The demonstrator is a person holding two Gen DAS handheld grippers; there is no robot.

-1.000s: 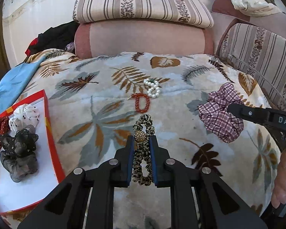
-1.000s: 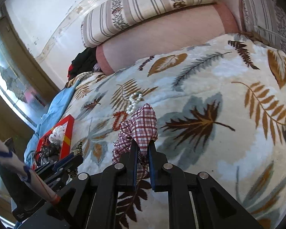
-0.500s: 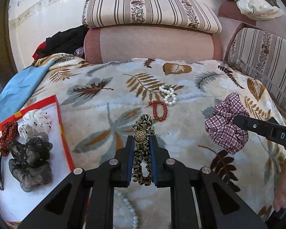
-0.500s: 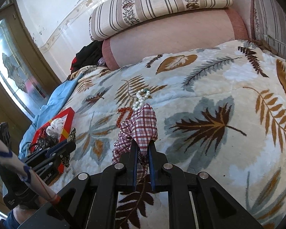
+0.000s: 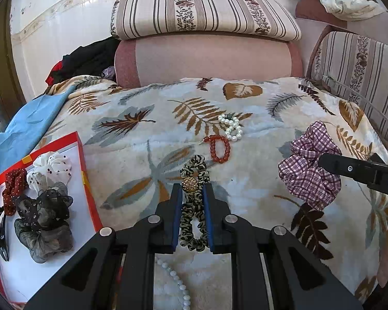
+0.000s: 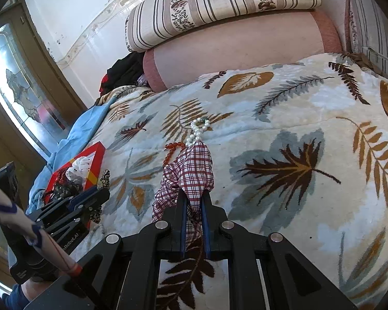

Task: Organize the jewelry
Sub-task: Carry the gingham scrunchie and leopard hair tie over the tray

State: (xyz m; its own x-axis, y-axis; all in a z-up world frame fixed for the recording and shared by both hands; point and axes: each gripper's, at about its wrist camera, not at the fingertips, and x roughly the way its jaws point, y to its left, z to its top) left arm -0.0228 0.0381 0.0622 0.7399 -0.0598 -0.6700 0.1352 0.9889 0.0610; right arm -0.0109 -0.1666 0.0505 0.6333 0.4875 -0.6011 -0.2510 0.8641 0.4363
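My left gripper is shut on a leopard-print scrunchie with a gold bead ball, held above the leaf-patterned blanket. My right gripper is shut on a plaid maroon-and-white scrunchie, which also shows at the right of the left wrist view as the plaid scrunchie. A red-rimmed white tray at the left holds a white, a red and dark sheer scrunchies and a black hair clip. A red bead bracelet and a pearl bracelet lie on the blanket ahead.
A white bead strand lies on the blanket under the left gripper. Blue cloth sits beyond the tray. A pink bolster and striped cushions bound the far side; a striped armrest stands at the right.
Both cameras' views shifted slightly; the blanket items sit lower and farther from the left gripper than before. Both grips are unchanged.
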